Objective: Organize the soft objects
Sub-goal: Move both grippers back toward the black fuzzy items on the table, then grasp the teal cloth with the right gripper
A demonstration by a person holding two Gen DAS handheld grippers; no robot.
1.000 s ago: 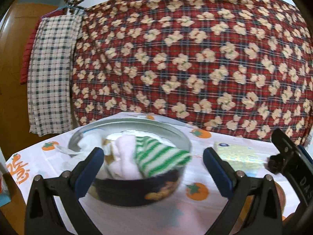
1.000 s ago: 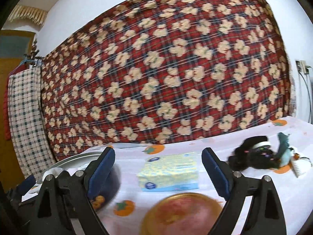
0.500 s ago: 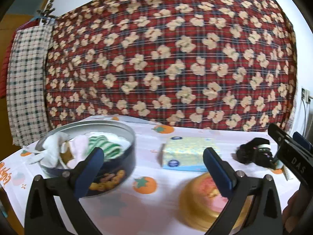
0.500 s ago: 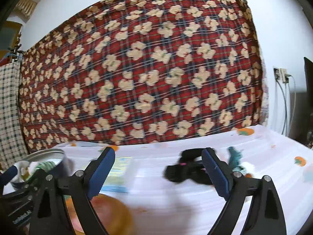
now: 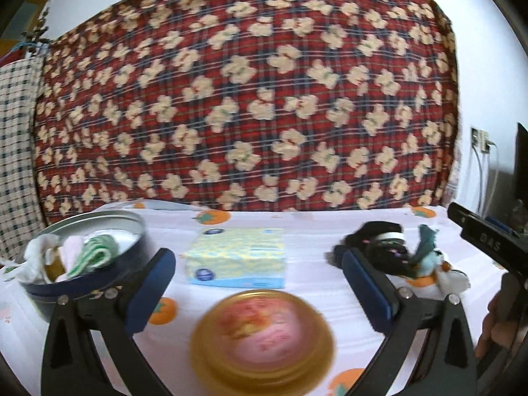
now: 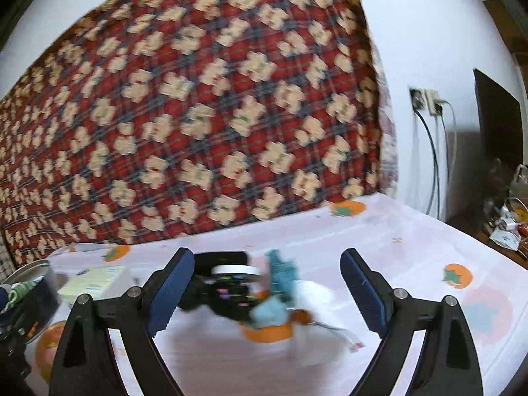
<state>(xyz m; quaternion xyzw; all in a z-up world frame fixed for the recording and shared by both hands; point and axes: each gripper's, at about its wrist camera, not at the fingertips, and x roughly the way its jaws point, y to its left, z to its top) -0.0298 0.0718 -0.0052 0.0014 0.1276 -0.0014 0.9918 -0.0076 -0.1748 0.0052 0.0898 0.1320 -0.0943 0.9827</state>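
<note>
Both the left tongs (image 5: 257,292) and right tongs (image 6: 267,292) gape wide, grasping nothing. The sock pile (image 6: 250,292) lies on the counter (image 6: 412,250), well apart from the tin (image 5: 99,231). Blurred, perhaps tangled: one grab may drag several out.

The left hand-held gripper (image 5: 257,287) stands wide open and empty above the worktop (image 5: 313,231). A round tin (image 5: 85,283) holding soft cloths (image 5: 95,254) sits left, a tissue pack (image 5: 236,259) centre, dark socks (image 5: 382,247) right.
</note>
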